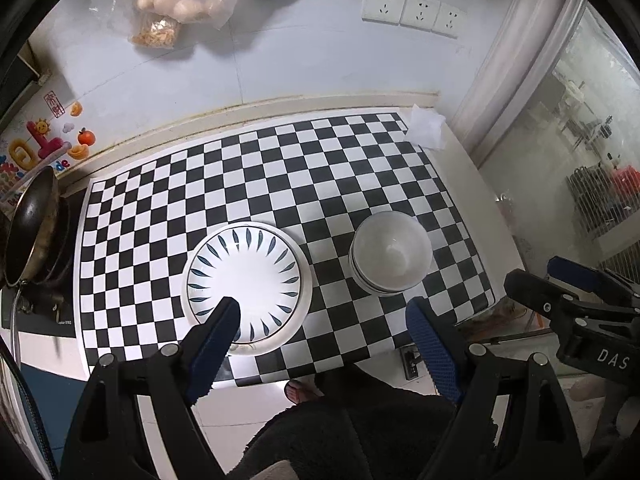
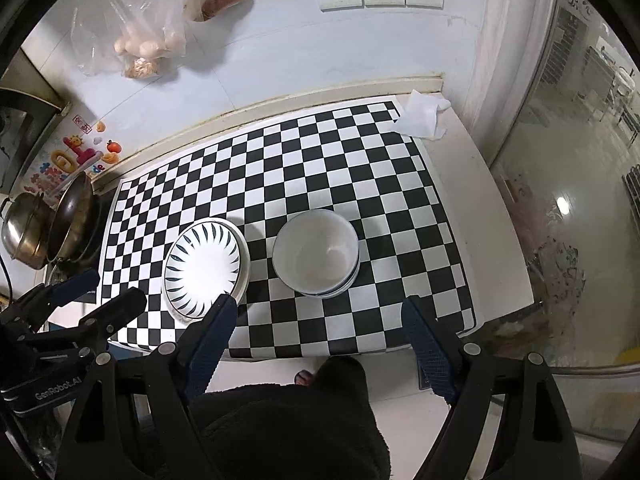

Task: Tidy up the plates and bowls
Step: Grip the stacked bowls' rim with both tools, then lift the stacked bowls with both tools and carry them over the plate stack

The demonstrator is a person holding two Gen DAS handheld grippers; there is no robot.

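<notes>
A stack of plates (image 1: 246, 288) with a blue leaf pattern on top sits on the checkered mat (image 1: 280, 176), near its front edge; it also shows in the right wrist view (image 2: 204, 266). A stack of white bowls (image 1: 391, 258) stands to its right, seen too in the right wrist view (image 2: 316, 254). My left gripper (image 1: 322, 316) is open and empty, held above the mat's front edge between plates and bowls. My right gripper (image 2: 316, 314) is open and empty, just in front of the bowls.
A dark wok (image 1: 30, 232) and a steel pot (image 2: 24, 232) stand on the stove at the left. A crumpled white cloth (image 2: 420, 114) lies at the mat's far right corner. Bags of food (image 1: 176, 4) hang on the wall. A glass door (image 2: 580, 160) is at right.
</notes>
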